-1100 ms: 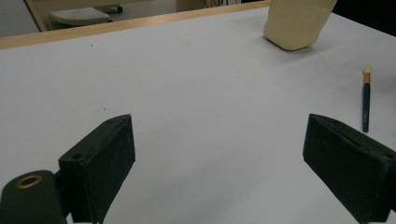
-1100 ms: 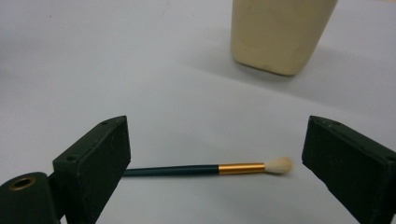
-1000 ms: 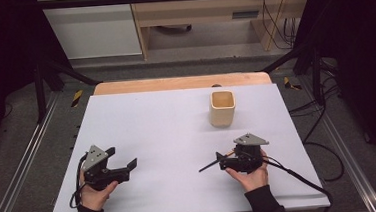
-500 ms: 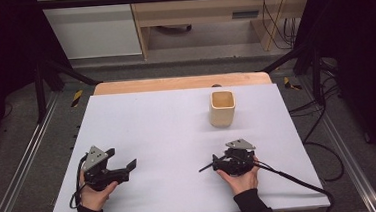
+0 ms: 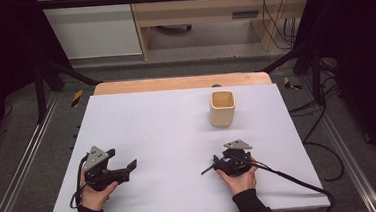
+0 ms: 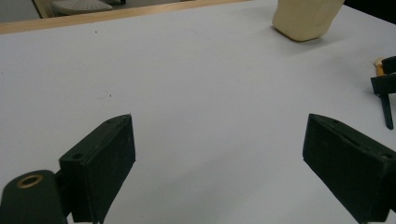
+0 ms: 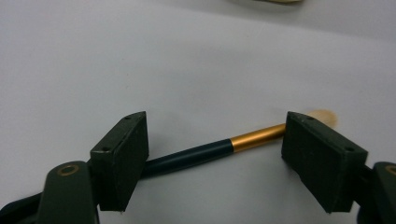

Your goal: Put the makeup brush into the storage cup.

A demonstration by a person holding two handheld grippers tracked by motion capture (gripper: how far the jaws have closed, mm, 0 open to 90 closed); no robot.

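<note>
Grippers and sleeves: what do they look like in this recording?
Both are black hand-held tools: the left gripper and right gripper each carry a grey three-cornered plate on top and trail a black cable. In the gripper views, the jaws are flat black blocks with small holes, with a brass-coloured ring at the base. The sleeves are dark.

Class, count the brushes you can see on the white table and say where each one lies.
1. A single brush lies flat on the white table between the open jaws of the right gripper, near the table's front right.
</note>
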